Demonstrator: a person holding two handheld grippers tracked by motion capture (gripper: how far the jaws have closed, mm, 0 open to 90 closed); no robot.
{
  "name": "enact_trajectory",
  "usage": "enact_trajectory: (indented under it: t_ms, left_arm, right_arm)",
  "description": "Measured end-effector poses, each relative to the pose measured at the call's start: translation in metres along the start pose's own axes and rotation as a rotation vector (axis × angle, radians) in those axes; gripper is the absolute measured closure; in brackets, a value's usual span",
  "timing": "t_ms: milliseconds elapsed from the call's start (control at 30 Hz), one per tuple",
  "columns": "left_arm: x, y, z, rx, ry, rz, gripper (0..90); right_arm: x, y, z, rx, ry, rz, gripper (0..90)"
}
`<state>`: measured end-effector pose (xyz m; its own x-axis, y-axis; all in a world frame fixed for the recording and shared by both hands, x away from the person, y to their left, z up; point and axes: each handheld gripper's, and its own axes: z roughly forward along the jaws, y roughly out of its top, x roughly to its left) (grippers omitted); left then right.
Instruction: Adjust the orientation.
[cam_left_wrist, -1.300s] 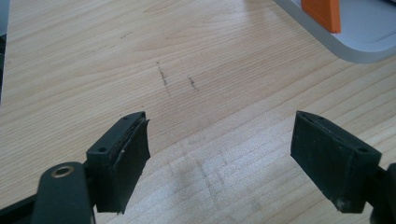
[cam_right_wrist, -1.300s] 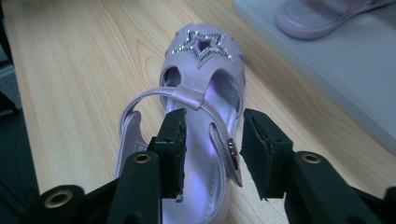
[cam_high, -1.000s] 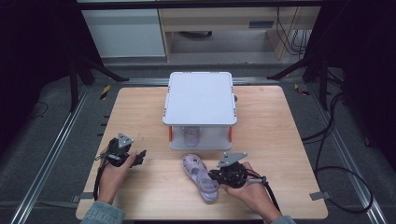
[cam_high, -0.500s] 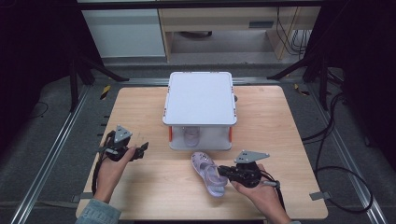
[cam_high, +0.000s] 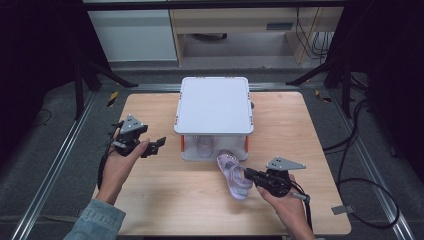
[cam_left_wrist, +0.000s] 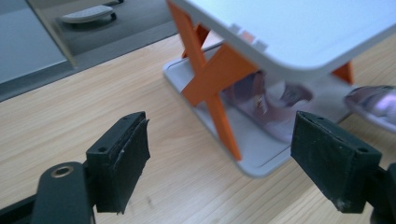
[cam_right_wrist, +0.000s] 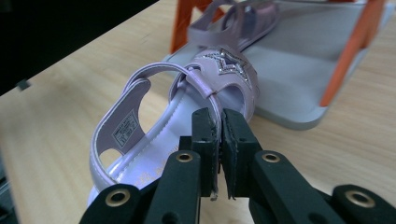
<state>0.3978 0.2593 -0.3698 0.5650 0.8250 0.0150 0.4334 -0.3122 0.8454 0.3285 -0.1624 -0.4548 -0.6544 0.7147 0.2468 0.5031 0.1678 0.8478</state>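
My right gripper is shut on the side strap of a pale purple sandal, whose toe points toward the front of a white two-level rack with orange supports. In the right gripper view the jaws pinch the strap of the sandal, which has a star on its front band. A second purple sandal lies on the rack's lower shelf. My left gripper is open with nothing between its jaws, left of the rack and above the table. The left gripper view looks at the orange support and the shelved sandal.
The rack stands at the middle back of a wooden table. Dark cables lie on the floor to the right, and metal rails run along the table's sides. A cabinet stands behind the table.
My right gripper has carried the sandal rightward and closer to the rack's front. My left hand has risen and moved a little toward the rack, jaws still open.
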Motion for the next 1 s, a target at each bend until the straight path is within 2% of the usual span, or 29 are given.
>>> enact_trajectory:
  t_ms: [100,167,200,233,333,367,433,500,533,567,633,667,733,833,1000]
  left_arm:
    - [-0.001,0.008,0.001,-0.007,-0.012,0.001,18.4]
    - [-0.004,0.022,0.003,-0.024,-0.029,-0.005,19.9]
    - [-0.004,0.022,0.003,-0.024,-0.029,-0.005,20.5]
    - [-0.006,0.029,0.005,-0.024,-0.039,-0.004,20.8]
    - [-0.009,0.035,0.008,-0.027,-0.038,0.001,23.1]
    - [-0.012,0.04,0.011,-0.03,-0.05,-0.005,27.3]
    - [-0.013,0.043,0.013,-0.031,-0.054,-0.003,28.9]
    - [-0.017,0.048,0.015,-0.031,-0.052,0.006,39.1]
    - [-0.019,0.05,0.017,-0.033,-0.05,0.004,39.1]
    - [-0.021,0.054,0.019,-0.038,-0.068,-0.01,48.2]
    - [-0.022,0.056,0.02,-0.037,-0.07,-0.009,54.9]
    - [-0.024,0.058,0.022,-0.032,-0.076,0.0,54.9]
    - [-0.027,0.061,0.026,-0.025,-0.089,0.003,65.3]
    - [-0.032,0.065,0.035,-0.009,-0.097,0.024,71.5]
    - [-0.035,0.065,0.044,0.008,-0.104,0.022,75.8]
  right_arm:
    - [-0.002,0.002,0.002,-0.019,-0.022,0.017,84.5]
    - [-0.005,0.005,0.007,-0.046,-0.051,0.039,84.5]
    - [-0.006,0.006,0.009,-0.054,-0.063,0.045,84.5]
    - [-0.007,0.007,0.011,-0.062,-0.071,0.058,84.5]
    - [-0.009,0.009,0.016,-0.072,-0.094,0.075,84.5]
    - [-0.01,0.01,0.022,-0.082,-0.11,0.094,84.5]
    - [-0.011,0.011,0.024,-0.086,-0.116,0.102,84.5]
    - [-0.012,0.013,0.031,-0.107,-0.129,0.128,84.6]
    - [-0.012,0.013,0.031,-0.107,-0.129,0.128,84.6]
    - [-0.013,0.014,0.036,-0.116,-0.133,0.144,84.5]
    - [-0.014,0.014,0.038,-0.119,-0.134,0.153,84.5]
    - [-0.014,0.014,0.04,-0.123,-0.134,0.163,84.5]
    - [-0.016,0.014,0.046,-0.134,-0.14,0.186,84.6]
    - [-0.018,0.014,0.051,-0.144,-0.156,0.192,84.6]
    - [-0.022,0.015,0.06,-0.141,-0.19,0.191,84.6]
